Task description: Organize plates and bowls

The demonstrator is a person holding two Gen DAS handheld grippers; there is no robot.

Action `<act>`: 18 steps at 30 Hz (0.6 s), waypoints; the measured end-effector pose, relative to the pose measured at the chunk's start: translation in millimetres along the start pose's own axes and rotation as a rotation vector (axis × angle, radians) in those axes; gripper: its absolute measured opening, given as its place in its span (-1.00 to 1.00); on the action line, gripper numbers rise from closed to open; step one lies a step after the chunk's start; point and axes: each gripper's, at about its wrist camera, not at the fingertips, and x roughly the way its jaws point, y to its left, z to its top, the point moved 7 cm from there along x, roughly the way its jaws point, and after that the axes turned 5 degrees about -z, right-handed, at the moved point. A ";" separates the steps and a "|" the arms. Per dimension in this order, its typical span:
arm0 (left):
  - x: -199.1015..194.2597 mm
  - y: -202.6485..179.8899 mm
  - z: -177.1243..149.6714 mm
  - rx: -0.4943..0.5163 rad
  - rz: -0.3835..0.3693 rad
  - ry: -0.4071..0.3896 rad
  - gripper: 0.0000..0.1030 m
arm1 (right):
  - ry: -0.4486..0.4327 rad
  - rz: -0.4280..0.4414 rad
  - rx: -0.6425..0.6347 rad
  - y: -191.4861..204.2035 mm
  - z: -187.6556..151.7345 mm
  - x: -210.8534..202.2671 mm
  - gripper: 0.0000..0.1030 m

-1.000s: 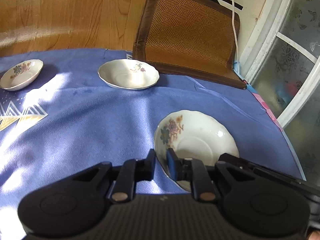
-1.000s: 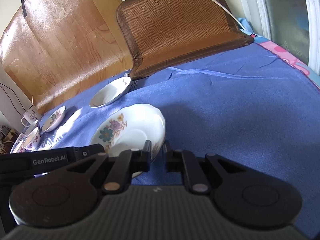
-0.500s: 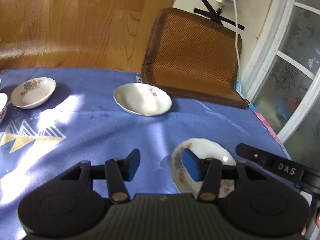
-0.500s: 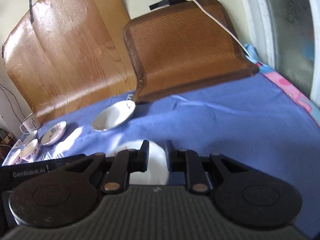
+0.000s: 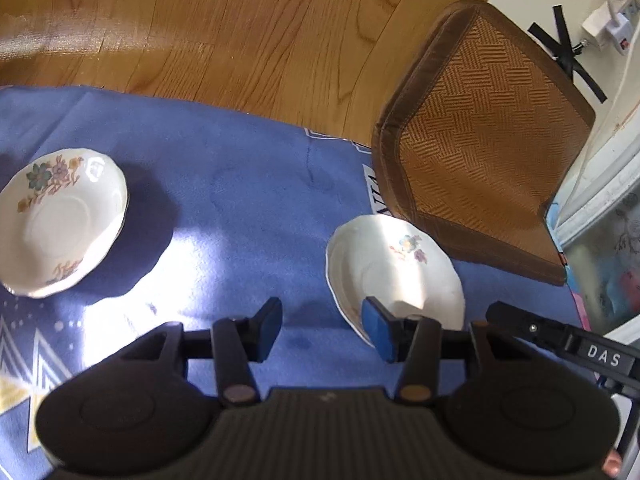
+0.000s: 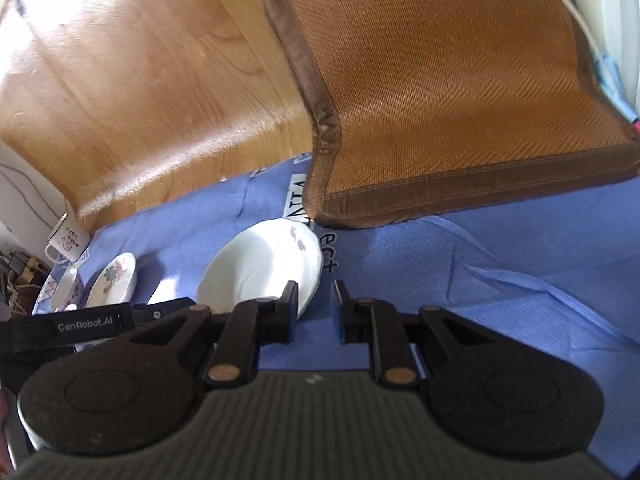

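A white floral saucer (image 5: 396, 268) lies on the blue cloth by the woven mat; it also shows in the right wrist view (image 6: 260, 268). My left gripper (image 5: 320, 328) is open and empty, its right finger (image 5: 378, 334) at the saucer's near rim. A second floral saucer (image 5: 60, 224) lies at the far left; it also shows in the right wrist view (image 6: 114, 280). My right gripper (image 6: 314, 312) is slightly open and empty, its left finger (image 6: 290, 308) in front of the first saucer's near rim.
A brown woven mat (image 5: 480, 140) leans at the back right of the blue cloth (image 5: 240, 200). A white mug (image 6: 68, 240) and a cup (image 6: 66, 292) stand far left. Wooden panelling (image 6: 140, 80) runs behind. A window frame (image 5: 600, 184) is at the right.
My left gripper opened off the plate it gripped and moved on toward the far saucer. My right gripper moved forward too and opened slightly. The near plate has dropped out of view.
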 end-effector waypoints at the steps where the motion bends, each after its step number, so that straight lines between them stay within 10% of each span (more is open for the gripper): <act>1: 5.4 1.7 1.9 -0.003 0.010 0.004 -0.14 | 0.018 0.003 0.015 -1.4 2.4 6.6 -0.59; 5: 18.6 4.3 9.2 -0.028 -0.018 0.010 -0.23 | 0.064 0.009 0.050 -4.7 9.1 24.8 -0.59; 9: 31.0 1.8 9.3 -0.052 -0.063 0.025 -0.77 | 0.111 0.030 0.070 -1.2 8.8 37.9 -0.83; 18: -12.0 8.4 -11.9 -0.042 -0.029 -0.024 -0.79 | 0.124 0.057 0.022 24.0 -11.7 14.9 -0.83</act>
